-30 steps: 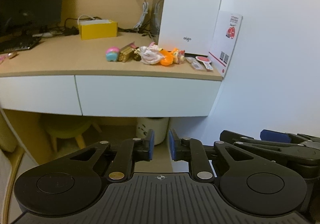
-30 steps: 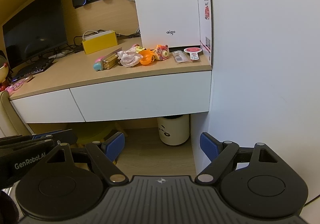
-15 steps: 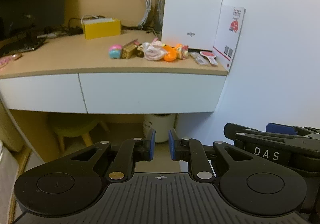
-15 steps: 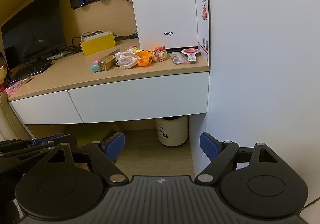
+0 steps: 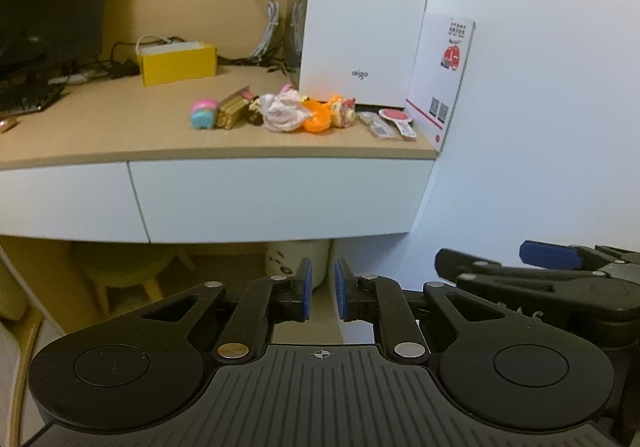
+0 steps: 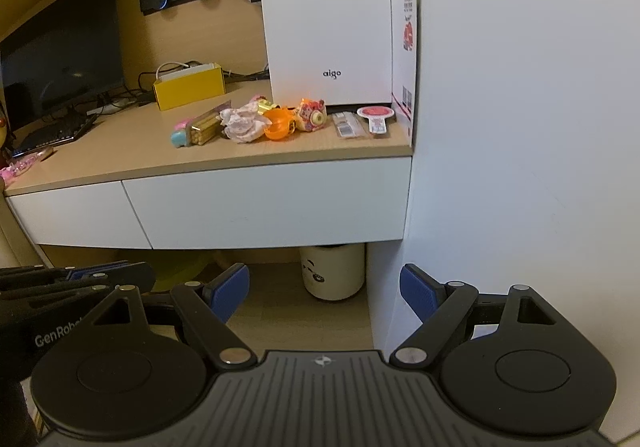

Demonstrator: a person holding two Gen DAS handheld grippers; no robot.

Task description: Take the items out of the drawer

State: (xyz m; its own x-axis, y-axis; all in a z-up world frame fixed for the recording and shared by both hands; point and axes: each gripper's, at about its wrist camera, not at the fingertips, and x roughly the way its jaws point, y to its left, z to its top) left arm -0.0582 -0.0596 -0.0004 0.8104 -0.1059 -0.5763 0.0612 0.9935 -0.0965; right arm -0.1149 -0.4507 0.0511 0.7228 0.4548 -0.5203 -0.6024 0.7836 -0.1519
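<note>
A: The drawer (image 6: pixel 264 203) under the desktop (image 5: pixel 120 135) sits shut, far ahead; no handle shows.

B: Left gripper (image 5: pixel 321 295), just narrowing on nothing, may slip off its edge. Right gripper (image 6: pixel 324 291) gapes wide, empty.
</note>
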